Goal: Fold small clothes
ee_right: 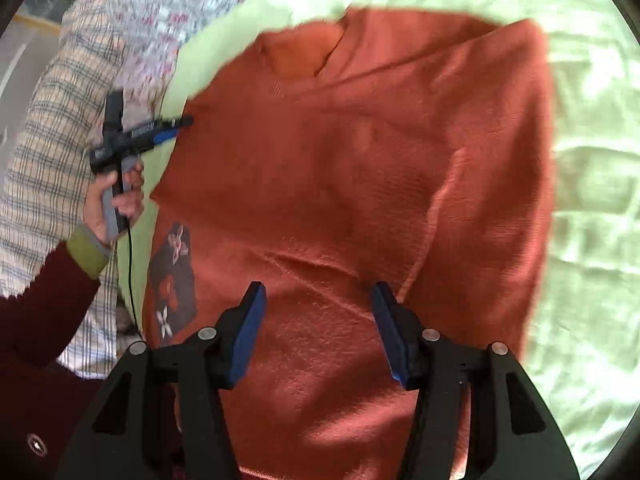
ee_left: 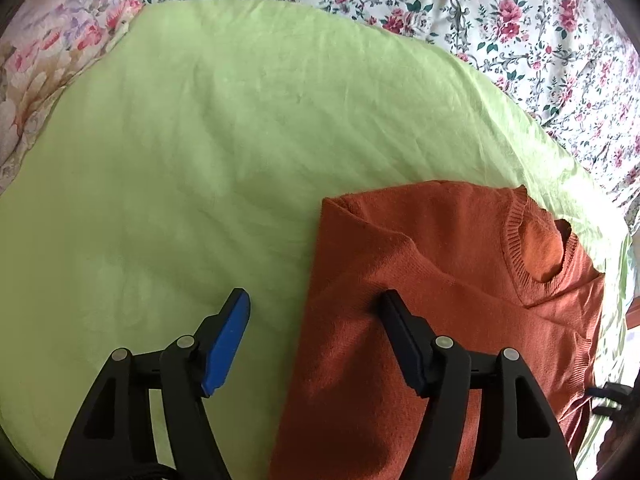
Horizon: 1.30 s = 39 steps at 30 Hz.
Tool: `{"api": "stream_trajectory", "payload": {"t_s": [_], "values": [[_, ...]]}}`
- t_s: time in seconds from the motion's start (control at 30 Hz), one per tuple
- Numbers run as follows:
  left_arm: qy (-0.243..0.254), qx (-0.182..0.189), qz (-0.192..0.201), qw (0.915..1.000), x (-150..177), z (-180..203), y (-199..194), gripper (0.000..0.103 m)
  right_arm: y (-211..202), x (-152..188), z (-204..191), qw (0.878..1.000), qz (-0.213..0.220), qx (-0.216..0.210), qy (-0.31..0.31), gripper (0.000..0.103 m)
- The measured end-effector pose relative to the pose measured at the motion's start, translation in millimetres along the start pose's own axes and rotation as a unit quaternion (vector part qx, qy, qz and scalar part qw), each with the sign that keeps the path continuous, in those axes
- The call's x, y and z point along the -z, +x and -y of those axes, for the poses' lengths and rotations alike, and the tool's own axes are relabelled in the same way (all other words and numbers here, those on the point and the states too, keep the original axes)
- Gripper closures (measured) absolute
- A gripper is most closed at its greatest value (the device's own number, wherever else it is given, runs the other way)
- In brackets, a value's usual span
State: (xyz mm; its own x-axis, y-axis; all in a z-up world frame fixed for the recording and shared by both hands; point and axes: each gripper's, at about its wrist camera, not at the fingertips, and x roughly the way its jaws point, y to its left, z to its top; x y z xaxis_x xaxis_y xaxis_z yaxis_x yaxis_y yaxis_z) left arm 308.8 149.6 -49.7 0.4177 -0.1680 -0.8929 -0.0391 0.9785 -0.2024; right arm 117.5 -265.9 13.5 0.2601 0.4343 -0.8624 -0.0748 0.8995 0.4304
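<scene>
An orange knit sweater lies partly folded on a light green sheet, its ribbed neckline toward the right. My left gripper is open and straddles the sweater's left edge: one finger is over the sheet, the other over the knit. In the right wrist view the sweater fills the middle, with a dark printed patch at its left. My right gripper is open just above the knit with nothing pinched. The left gripper shows there too, held by a hand at the sweater's edge.
A floral bedsheet surrounds the green sheet at the back and right. A plaid cloth lies along the left of the right wrist view. A dark red sleeve and a thin black cable are at the lower left.
</scene>
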Motion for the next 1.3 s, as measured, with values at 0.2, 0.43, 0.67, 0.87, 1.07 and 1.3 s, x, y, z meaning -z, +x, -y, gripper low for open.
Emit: {"api": "stream_trajectory", "payload": {"t_s": [0.2, 0.43, 0.67, 0.87, 1.07, 1.3], "values": [[0.003, -0.003, -0.012, 0.9999, -11.3, 3.4, 19.2, 0.029, 0.2, -13.1, 24.3, 0.990, 0.096, 0.059, 0.085, 0.047], [0.009, 0.000, -0.008, 0.9999, -10.9, 2.7, 21.6, 0.035, 14.3, -10.0, 26.4, 0.987, 0.107, 0.057, 0.102, 0.098], [0.071, -0.001, 0.079, 0.9943, 2.6, 22.5, -14.9, 0.095, -15.7, -2.7, -1.1, 0.981, 0.178, 0.038, 0.065, 0.098], [0.061, -0.040, 0.051, 0.9960, 3.1, 16.9, 13.8, 0.085, 1.4, -9.0, -1.8, 0.980, 0.150, 0.122, 0.048, 0.098], [0.036, -0.052, 0.049, 0.9968, 11.7, 0.7, -13.5, 0.066, 13.8, -6.9, 3.5, 0.974, 0.128, 0.169, 0.078, 0.097], [0.054, -0.056, 0.030, 0.9966, 79.8, -10.0, -41.8, 0.056, -0.6, 6.4, -24.9, 0.975, 0.153, 0.145, 0.069, 0.092]]}}
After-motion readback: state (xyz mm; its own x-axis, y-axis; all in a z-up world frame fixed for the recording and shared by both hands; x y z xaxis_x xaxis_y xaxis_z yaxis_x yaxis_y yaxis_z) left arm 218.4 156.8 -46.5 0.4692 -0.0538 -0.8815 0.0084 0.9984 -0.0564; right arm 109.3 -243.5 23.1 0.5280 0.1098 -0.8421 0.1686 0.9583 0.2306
